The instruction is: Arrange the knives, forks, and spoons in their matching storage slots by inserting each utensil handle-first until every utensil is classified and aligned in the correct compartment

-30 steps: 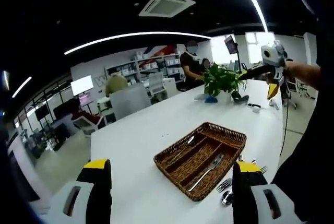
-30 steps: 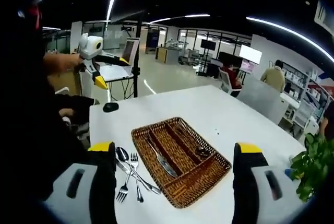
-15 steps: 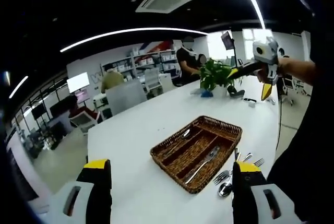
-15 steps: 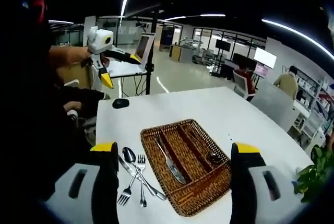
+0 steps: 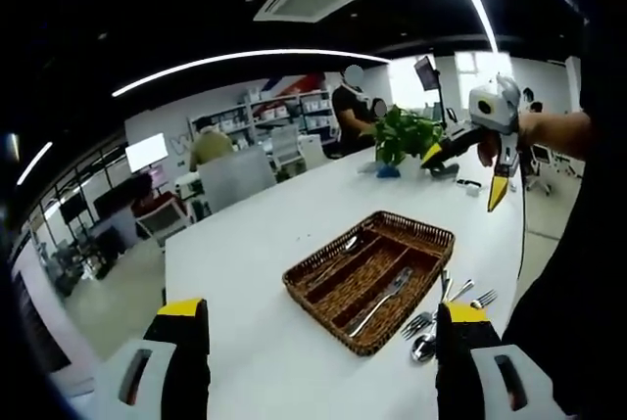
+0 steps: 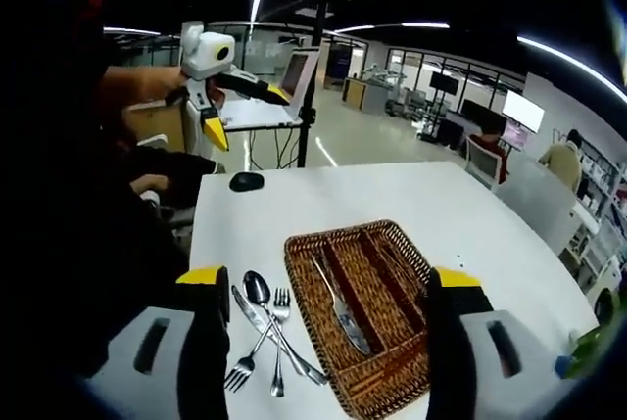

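1. Sitting on the big white desk (image 5: 255,234) is a brown woven basket (image 5: 370,278) with long slots inside.
2. In the left gripper view, the left tool (image 5: 318,356) has its two black and yellow jaws wide apart, and it holds nothing.
3. From this side, a spoon (image 5: 338,249) lies in the far slot of the basket, and a knife (image 5: 382,295) lies in a nearer slot.
4. Just past the right side of the basket, a small pile of forks and spoons (image 5: 436,322) lies on the desk, close to the right jaw.
5. Far off to the right, a hand holds the other tool (image 5: 487,141) up in the air, near a green plant (image 5: 404,136) on the desk.
6. In the right gripper view, the left tool (image 6: 220,87) is held up high on the left, and its yellow tips are apart.
7. A little black thing (image 6: 246,181) sits at the far edge of the desk (image 6: 392,195).
8. The loose spoon (image 6: 258,288), a fork (image 6: 245,366) and a knife (image 6: 284,342) lie crossed on the desk, just left of the basket (image 6: 367,317).
9. The right tool (image 6: 321,351) is wide open too, and it holds nothing.
10. A knife (image 6: 343,307) lies in the middle slot of the basket.
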### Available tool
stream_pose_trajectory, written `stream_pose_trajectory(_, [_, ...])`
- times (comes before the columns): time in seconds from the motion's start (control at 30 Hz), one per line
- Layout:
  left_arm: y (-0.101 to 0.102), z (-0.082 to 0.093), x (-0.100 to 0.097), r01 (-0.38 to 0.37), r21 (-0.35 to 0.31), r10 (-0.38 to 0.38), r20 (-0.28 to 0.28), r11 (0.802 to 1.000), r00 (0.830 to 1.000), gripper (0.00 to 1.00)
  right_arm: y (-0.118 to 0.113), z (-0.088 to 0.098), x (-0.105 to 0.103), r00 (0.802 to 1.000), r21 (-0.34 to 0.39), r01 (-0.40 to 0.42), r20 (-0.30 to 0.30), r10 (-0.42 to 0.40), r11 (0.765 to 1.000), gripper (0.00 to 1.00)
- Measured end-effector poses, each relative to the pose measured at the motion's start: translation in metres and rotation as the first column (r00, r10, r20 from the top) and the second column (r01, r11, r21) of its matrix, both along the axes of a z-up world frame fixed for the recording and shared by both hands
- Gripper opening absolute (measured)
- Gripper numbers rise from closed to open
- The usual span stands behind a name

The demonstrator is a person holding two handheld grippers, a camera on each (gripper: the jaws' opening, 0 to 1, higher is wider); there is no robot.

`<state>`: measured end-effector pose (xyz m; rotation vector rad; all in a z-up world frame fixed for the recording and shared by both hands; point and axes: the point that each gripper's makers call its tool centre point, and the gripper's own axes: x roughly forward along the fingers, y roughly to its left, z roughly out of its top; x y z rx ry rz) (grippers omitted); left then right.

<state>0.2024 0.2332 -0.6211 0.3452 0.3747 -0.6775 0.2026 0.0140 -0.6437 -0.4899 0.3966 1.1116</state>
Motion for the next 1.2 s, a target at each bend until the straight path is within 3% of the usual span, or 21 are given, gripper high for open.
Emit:
stream_pose_trajectory(0.2, [0.004,-0.001,0.001,-0.009,-0.011,0.009,-0.005,1.000,1.000,1.00,0.018,-0.014,0.000,0.999,0.029,-0.041,-0.019,0.042,0.999,0.78])
stream_pose_trajectory(0.5, [0.009,-0.007,0.000,-0.016,-0.003,0.016,-0.014,1.000,1.000,1.00,0.040,-0.066,-0.009,0.993,0.000,-0.101,-0.060,0.101,0.995,0.71])
stream_pose_trajectory(1.2, [0.018,-0.012,0.008,-0.035,0.004,0.035,-0.005,0.999,0.999,1.00,0.046,-0.130,-0.028,0.972,-0.087,-0.201,-0.143,0.187,0.976,0.49])
